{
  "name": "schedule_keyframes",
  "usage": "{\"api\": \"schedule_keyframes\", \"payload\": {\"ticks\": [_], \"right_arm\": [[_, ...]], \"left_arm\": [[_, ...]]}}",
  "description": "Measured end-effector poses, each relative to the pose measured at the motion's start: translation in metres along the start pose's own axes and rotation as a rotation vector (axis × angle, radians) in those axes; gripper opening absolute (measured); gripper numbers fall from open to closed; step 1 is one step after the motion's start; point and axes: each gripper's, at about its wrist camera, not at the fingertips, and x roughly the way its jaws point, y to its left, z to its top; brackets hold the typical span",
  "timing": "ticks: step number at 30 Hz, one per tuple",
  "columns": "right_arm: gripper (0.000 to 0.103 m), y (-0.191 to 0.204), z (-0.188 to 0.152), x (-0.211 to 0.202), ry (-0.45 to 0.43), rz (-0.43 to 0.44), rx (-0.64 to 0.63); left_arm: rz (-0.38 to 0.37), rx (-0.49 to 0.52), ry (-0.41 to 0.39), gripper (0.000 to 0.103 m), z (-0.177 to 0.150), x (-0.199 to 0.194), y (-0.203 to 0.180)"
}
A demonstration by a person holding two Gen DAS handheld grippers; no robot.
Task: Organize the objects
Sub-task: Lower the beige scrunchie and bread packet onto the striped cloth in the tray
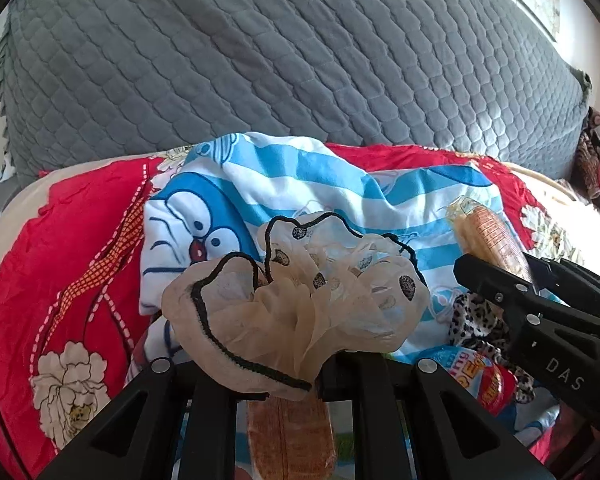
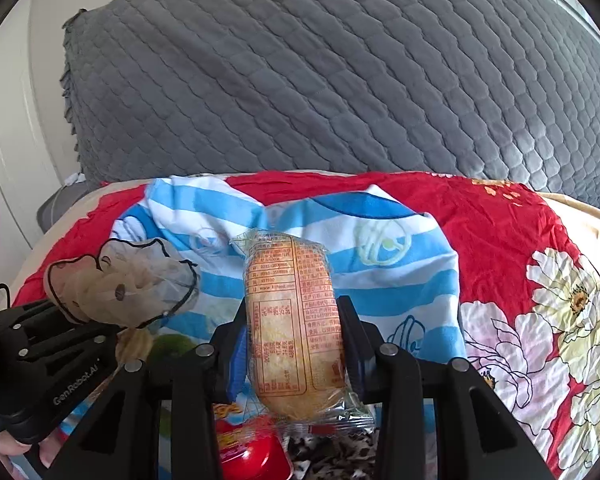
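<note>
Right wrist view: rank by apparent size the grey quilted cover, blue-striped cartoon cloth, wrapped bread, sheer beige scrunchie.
1. Grey quilted cover, largest.
2. Blue-and-white striped cartoon cloth.
3. Clear-wrapped bread, held in the right gripper.
4. Sheer beige black-trimmed scrunchie, held in the left gripper.
The bread sits nearest the lens, so 3 versus 4 is unsure.

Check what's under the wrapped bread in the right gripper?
Below the wrapped bread: a red snack packet, leopard-print fabric, and the blue-striped cartoon cloth. The right gripper hides the rest.

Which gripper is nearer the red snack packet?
Right. The right gripper, clamping the wrapped bread roll, hangs just above the red snack packet; the left gripper, holding the sheer scrunchie, sits beside it.
</note>
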Motion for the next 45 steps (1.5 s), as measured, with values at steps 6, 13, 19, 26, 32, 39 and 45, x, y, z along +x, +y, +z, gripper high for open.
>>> {"api": "schedule_keyframes", "payload": {"ticks": [6, 13, 19, 26, 32, 39, 45], "right_arm": [[0.04, 0.001, 0.002, 0.014, 0.043, -0.013, -0.017], [0.04, -0.002, -0.005, 0.032, 0.108, -0.031, -0.026], [0.04, -0.008, -0.009, 0.035, 0.13, -0.011, -0.008], [0.041, -0.011, -0.014, 0.04, 0.174, -0.002, -0.009], [0.042, -0.008, -0.015, 0.039, 0.187, -0.012, -0.018], [0.052, -0.006, -0.015, 0.041, 0.191, -0.016, -0.033], [0.071, -0.009, -0.014, 0.038, 0.191, -0.025, -0.003]], "left_arm": [[0.008, 0.017, 0.041, 0.014, 0.006, 0.016, -0.007], [0.033, 0.024, 0.071, 0.014, 0.005, 0.028, -0.012], [0.045, 0.032, 0.078, 0.014, 0.005, 0.033, -0.015], [0.049, 0.032, 0.081, 0.014, 0.005, 0.037, -0.016], [0.053, 0.026, 0.091, 0.015, 0.007, 0.036, -0.014], [0.07, 0.027, 0.091, 0.019, 0.007, 0.036, -0.015], [0.081, 0.026, 0.101, 0.04, 0.004, 0.029, -0.011]]}}
